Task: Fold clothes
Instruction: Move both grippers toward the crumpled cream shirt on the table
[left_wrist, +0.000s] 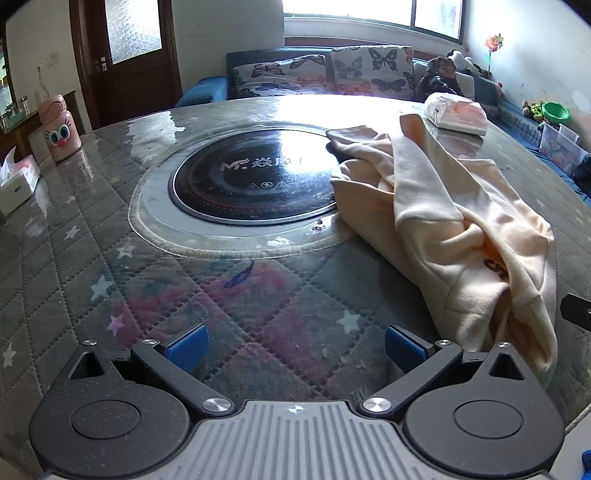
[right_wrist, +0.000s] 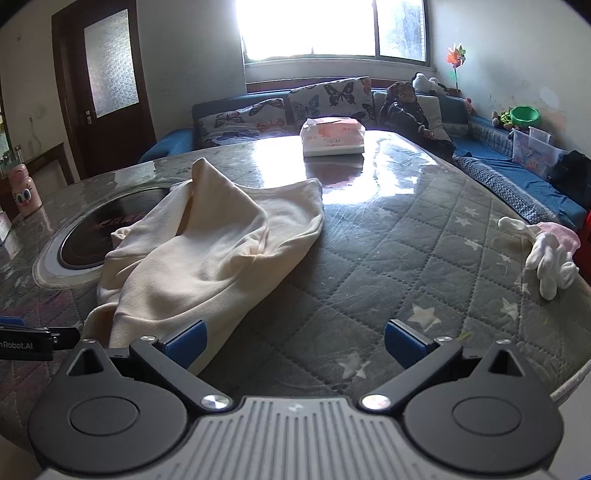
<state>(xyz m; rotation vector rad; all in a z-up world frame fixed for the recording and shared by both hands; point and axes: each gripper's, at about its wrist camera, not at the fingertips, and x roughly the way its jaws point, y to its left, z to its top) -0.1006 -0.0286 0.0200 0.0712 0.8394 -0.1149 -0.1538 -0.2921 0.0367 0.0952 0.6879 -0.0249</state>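
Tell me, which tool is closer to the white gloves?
The right tool. The white gloves lie ahead of it, off to its right. The left tool sits beyond the cream garment, farther away.

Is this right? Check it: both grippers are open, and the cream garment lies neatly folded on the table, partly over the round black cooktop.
Not quite. The cream garment is not folded: it lies crumpled and bunched, as the right wrist view shows. The rest stands: the left gripper and right gripper are open, and the garment partly covers the cooktop on the table.
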